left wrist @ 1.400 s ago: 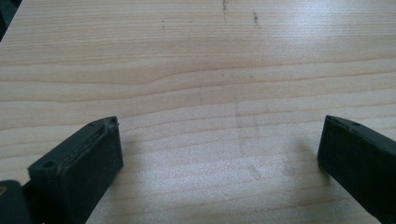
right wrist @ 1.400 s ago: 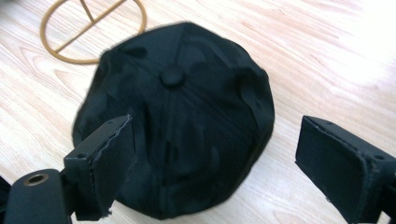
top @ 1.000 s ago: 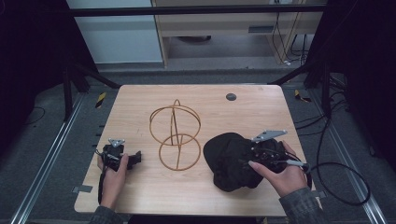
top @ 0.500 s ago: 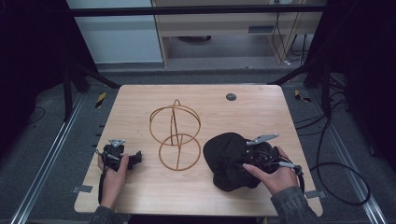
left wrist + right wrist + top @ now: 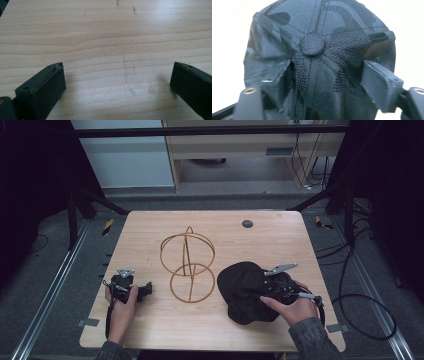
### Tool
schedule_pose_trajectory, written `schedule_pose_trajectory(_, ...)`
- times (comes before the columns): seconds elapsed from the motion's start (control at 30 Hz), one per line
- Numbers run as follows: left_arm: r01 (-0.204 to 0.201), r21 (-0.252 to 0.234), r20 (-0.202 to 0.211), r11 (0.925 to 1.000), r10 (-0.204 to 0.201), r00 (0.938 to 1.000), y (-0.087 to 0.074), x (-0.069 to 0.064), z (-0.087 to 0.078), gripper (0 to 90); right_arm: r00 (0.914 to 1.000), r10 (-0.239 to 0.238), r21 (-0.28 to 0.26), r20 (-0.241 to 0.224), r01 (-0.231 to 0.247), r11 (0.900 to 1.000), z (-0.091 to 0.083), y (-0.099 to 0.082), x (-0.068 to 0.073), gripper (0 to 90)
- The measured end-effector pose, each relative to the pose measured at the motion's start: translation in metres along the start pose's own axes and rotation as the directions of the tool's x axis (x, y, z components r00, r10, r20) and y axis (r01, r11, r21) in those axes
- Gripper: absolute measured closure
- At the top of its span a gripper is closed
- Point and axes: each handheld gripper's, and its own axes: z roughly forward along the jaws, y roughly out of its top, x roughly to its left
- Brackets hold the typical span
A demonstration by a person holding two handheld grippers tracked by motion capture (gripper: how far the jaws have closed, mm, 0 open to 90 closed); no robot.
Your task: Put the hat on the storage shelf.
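At the left of the wooden surface, the left hand-held gripper rests low in the person's left hand, pointing toward the middle. In the left gripper view its two black jaws stand wide apart over bare wood grain, with nothing between them.

Near the middle stands a wire frame of thin orange-brown hoops: a ball-shaped cage of crossing rings above, and a flat ring lying on the wood below it. It stands apart from both hand-held grippers.

Just to the right of the frame, on the near right part of the surface, lies a black cap, its crown bunched up. The right hand-held gripper, held in the person's right hand, is down on the cap. In the right gripper view the crown with its round top button sits between the jaws, which have just been closing; the fabric is gathered into folds between them and they press into it.

Farther back, a small dark round disc lies on the wood, well apart from everything else.
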Motion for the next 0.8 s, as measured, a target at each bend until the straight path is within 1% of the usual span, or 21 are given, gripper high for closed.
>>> schedule_pose_trajectory(0.03, -0.002, 0.0, 0.0, 1.0, 0.002, 1.0, 0.0, 0.0, 0.0, 0.0, 1.0, -0.001, -0.001, -0.006, 0.001, 1.0, 0.0, -0.001, -0.001, 34.3)
schedule_pose_trajectory(0.07, -0.002, 0.0, 0.0, 1.0, 0.002, 1.0, 0.0, 0.0, 0.0, 0.0, 1.0, -0.001, -0.001, -0.006, 0.001, 1.0, 0.0, -0.001, -0.001, 34.3)
schedule_pose_trajectory(0.1, -0.002, 0.0, 0.0, 1.0, 0.002, 1.0, 0.0, 0.0, 0.0, 0.0, 0.9997, -0.003, 0.001, -0.026, 0.003, 1.0, 0.0, -0.002, -0.001, 42.2)
schedule_pose_trajectory(0.17, -0.003, 0.001, 0.001, 1.0, 0.003, 1.0, 0.0, -0.001, 0.0, 0.0, 0.9994, -0.006, 0.001, -0.033, 0.006, 1.0, 0.0, -0.003, -0.002, 48.9)
schedule_pose_trajectory(0.23, -0.003, 0.001, 0.0, 1.0, 0.003, 1.0, 0.0, -0.001, 0.0, 0.0, 0.9992, -0.005, 0.003, -0.04, 0.005, 1.0, 0.0, -0.004, -0.003, 54.5)
schedule_pose_trajectory(0.27, -0.003, 0.001, 0.0, 1.0, 0.003, 1.0, 0.0, -0.001, 0.0, 0.0, 0.9992, -0.005, 0.003, -0.04, 0.005, 1.0, 0.0, -0.004, -0.003, 54.5)
schedule_pose_trajectory(0.3, -0.003, 0.002, 0.0, 1.0, 0.003, 1.0, 0.0, -0.001, 0.0, 0.0, 0.9989, -0.01, -0.003, -0.046, 0.009, 1.0, 0.0, -0.004, -0.003, 62.3)
schedule_pose_trajectory(0.33, -0.003, 0.002, 0.0, 1.0, 0.003, 1.0, 0.0, -0.001, 0.0, 0.0, 0.9989, -0.01, -0.003, -0.046, 0.009, 1.0, 0.0, -0.004, -0.003, 62.3)
schedule_pose_trajectory(0.37, -0.003, 0.001, 0.0, 1.0, 0.003, 1.0, 0.0, -0.001, 0.0, 0.0, 0.9988, -0.013, -0.003, -0.048, 0.013, 0.9999, 0.001, -0.004, -0.003, 65.0)
schedule_pose_trajectory(0.4, -0.003, 0.0, 0.0, 1.0, 0.003, 1.0, 0.0, -0.001, 0.0, 0.0, 0.9987, -0.021, -0.008, -0.046, 0.021, 0.9997, 0.001, -0.004, -0.003, 72.0)
schedule_pose_trajectory(0.43, -0.004, 0.001, 0.0, 1.0, 0.004, 1.0, 0.0, -0.001, 0.0, 0.0, 0.9985, -0.022, -0.009, -0.05, 0.022, 0.9997, 0.001, -0.004, -0.003, 74.2)
schedule_pose_trajectory(0.47, -0.004, 0.002, 0.0, 1.0, 0.004, 1.0, 0.0, -0.001, 0.0, 0.0, 0.9985, -0.022, -0.009, -0.05, 0.022, 0.9997, 0.001, -0.004, -0.003, 74.2)
schedule_pose_trajectory(0.53, -0.004, 0.002, 0.0, 1.0, 0.004, 1.0, 0.0, -0.001, 0.0, 0.0, 0.9982, -0.036, -0.021, -0.047, 0.035, 0.9992, 0.001, -0.003, -0.005, 80.0)
schedule_pose_trajectory(0.7, -0.003, 0.0, 0.0, 1.0, 0.003, 1.0, 0.0, -0.001, 0.0, 0.0, 0.9972, -0.033, -0.026, -0.067, 0.032, 0.9992, -0.001, 0.002, -0.008, 83.1)
schedule_pose_trajectory(0.8, -0.004, 0.001, 0.0, 1.0, 0.004, 1.0, 0.0, -0.001, 0.0, 0.0, 0.9954, -0.021, -0.023, -0.093, 0.019, 0.9996, -0.006, 0.011, -0.013, 84.5)
